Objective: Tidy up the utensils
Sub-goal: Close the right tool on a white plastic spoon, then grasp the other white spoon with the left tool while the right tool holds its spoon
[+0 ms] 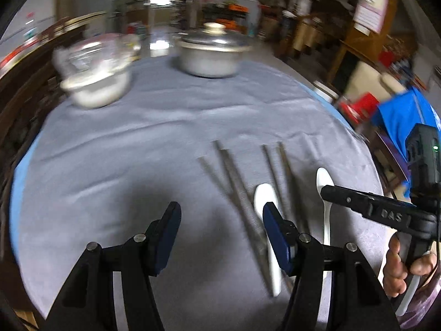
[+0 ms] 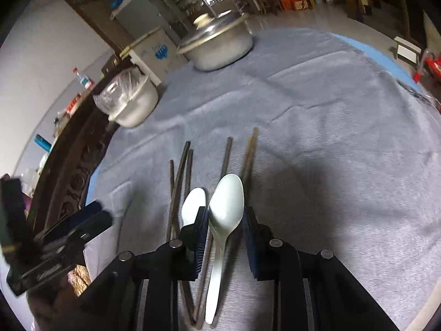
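Two white plastic spoons and several dark chopsticks lie on the grey tablecloth [image 1: 137, 138]. In the left wrist view one spoon [image 1: 266, 201] lies beside the chopsticks [image 1: 234, 182]; the other spoon [image 1: 325, 187] lies under my right gripper [image 1: 323, 191]. My left gripper [image 1: 222, 216] is open and empty above the cloth, left of the spoons. In the right wrist view my right gripper [image 2: 224, 218] is open, its jaws on either side of the nearer spoon [image 2: 224, 209] without touching it. The second spoon [image 2: 193, 205] and chopsticks [image 2: 179, 182] lie to its left.
A lidded metal pot [image 1: 210, 52] stands at the table's far side, also in the right wrist view [image 2: 217, 44]. A bowl covered in plastic [image 1: 95, 74] stands at the far left. A dark carved bench [image 2: 71, 171] runs along the left table edge.
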Tool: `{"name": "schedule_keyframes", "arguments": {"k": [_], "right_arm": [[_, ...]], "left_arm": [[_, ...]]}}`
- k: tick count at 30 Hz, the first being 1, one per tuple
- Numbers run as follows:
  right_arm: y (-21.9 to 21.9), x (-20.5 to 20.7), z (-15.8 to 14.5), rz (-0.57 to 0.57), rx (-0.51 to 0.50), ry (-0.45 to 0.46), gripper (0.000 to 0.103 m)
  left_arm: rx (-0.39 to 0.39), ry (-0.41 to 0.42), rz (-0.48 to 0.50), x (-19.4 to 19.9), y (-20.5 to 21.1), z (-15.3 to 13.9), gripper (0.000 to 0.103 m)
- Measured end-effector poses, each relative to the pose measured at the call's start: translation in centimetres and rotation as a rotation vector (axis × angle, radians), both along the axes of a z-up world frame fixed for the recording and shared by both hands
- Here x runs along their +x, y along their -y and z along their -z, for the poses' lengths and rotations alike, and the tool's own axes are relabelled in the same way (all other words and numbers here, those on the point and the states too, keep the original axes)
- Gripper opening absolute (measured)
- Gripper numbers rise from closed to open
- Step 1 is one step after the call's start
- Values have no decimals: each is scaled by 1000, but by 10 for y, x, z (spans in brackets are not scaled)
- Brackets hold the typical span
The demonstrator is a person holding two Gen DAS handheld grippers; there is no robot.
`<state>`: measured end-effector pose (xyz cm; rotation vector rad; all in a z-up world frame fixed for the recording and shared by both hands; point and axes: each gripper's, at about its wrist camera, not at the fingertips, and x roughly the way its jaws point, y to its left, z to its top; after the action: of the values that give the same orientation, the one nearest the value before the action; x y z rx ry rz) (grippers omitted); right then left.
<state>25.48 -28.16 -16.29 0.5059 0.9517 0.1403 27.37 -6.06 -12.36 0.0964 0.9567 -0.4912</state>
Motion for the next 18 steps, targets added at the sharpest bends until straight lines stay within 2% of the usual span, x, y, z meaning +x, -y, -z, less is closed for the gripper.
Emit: {"name": "schedule_keyframes", "arguments": {"k": [5,12,14,15,17,18], "right_arm": [[19,-10,5,33,36,9,27],[37,-15,13,57,72,7,27],[43,-18,15,66,75,9,27],[45,-18,16,69,78,7,27],[48,-19,18,77,85,4,27],[50,-19,19,83,91,3,27]], "left_arm": [[33,-70,108,14,40,18,63],[86,-132,150,24,68,41,63],[123,-146,153,26,73,48,59],[146,-120,154,25,76,48,56],[149,-119,169,25,78,47,51],[149,-120,172,25,78,47,46]]}}
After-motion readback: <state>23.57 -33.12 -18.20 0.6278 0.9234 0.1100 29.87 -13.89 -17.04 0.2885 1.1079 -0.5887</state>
